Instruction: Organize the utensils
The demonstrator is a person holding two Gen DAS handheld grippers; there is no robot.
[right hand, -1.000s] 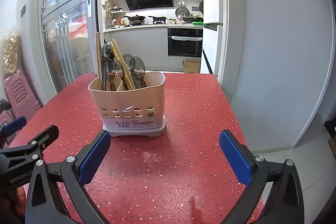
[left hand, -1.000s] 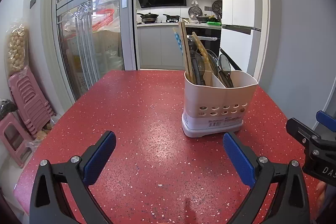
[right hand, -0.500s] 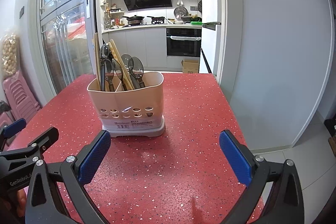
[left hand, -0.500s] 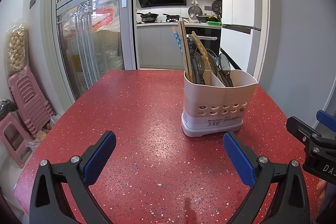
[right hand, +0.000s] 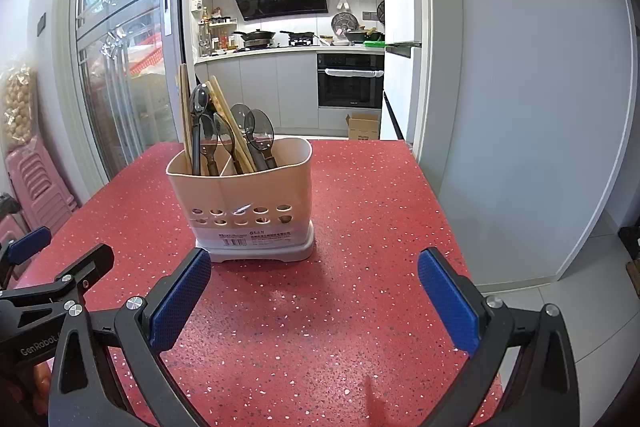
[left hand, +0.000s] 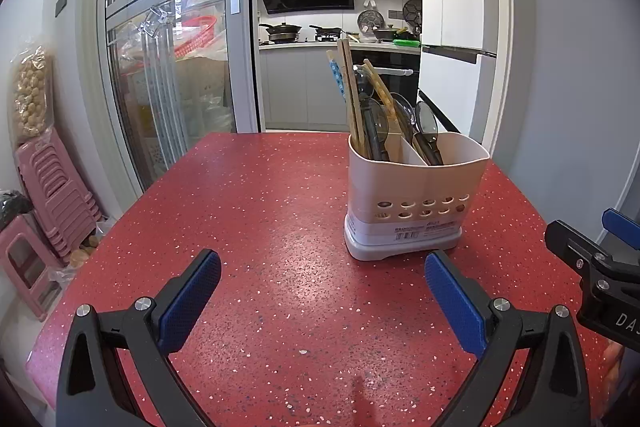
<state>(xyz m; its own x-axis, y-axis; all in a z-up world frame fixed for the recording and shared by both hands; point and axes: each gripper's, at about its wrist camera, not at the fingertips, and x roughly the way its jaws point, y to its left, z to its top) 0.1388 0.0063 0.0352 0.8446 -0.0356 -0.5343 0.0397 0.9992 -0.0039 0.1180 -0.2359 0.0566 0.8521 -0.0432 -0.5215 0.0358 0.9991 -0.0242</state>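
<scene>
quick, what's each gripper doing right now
Left gripper: open, jaws wide apart, holding nothing, above the red table.
Right gripper: open, holding nothing, in front of the utensil holder.

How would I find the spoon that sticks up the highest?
Find the red speckled table, then the cream utensil holder standing on it. In its left compartment, beside the wooden chopsticks, one dark see-through spoon rises above all the others.

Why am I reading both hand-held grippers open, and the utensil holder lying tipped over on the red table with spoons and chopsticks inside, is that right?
Not quite: the utensil holder stands upright on the red table, as the right wrist view shows. Spoons and chopsticks are inside, and both the left hand-held gripper and right hand-held gripper are open.
</scene>
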